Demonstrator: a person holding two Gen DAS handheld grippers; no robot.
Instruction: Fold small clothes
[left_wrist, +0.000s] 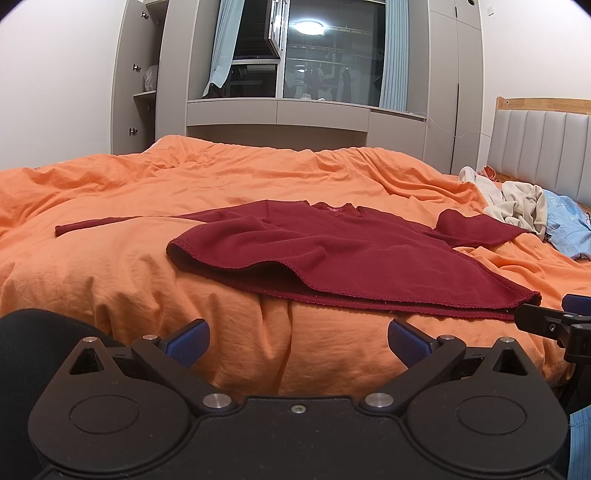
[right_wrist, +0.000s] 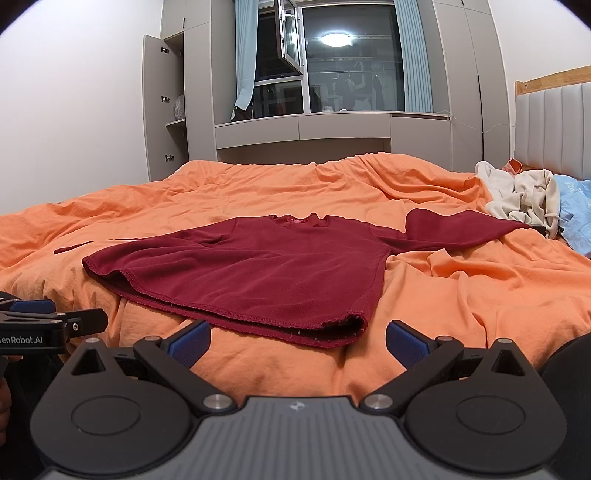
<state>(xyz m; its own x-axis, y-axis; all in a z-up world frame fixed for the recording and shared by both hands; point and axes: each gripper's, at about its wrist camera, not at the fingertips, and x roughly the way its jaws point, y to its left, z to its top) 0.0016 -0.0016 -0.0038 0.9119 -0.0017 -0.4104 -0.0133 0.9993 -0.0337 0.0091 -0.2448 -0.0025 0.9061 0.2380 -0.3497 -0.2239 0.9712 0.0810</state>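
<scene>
Both wrist cameras sit low at the near bed edge, side by side, facing the window (left_wrist: 332, 55); both share the dark red shirt (right_wrist: 258, 266).

Bedroom, night. White walls (right_wrist: 74, 110) left and right. Bed covered with a rumpled orange duvet (right_wrist: 258, 192) fills the foreground. Padded grey headboard (right_wrist: 554, 122) with a wooden top rail at far right. Back wall is built-in grey cabinetry (right_wrist: 458, 74) – tall cupboard with one door open (right_wrist: 155, 107) on the left, shelves visible inside, low drawer unit (right_wrist: 303, 129) under the window. Large window (right_wrist: 351, 62) dark, one pane swung open, reflecting a round ceiling light (right_wrist: 335, 40). Pale blue curtains (right_wrist: 245, 55) on both sides. Thin cable (right_wrist: 480, 127) runs along the cabinet toward the headboard.
</scene>
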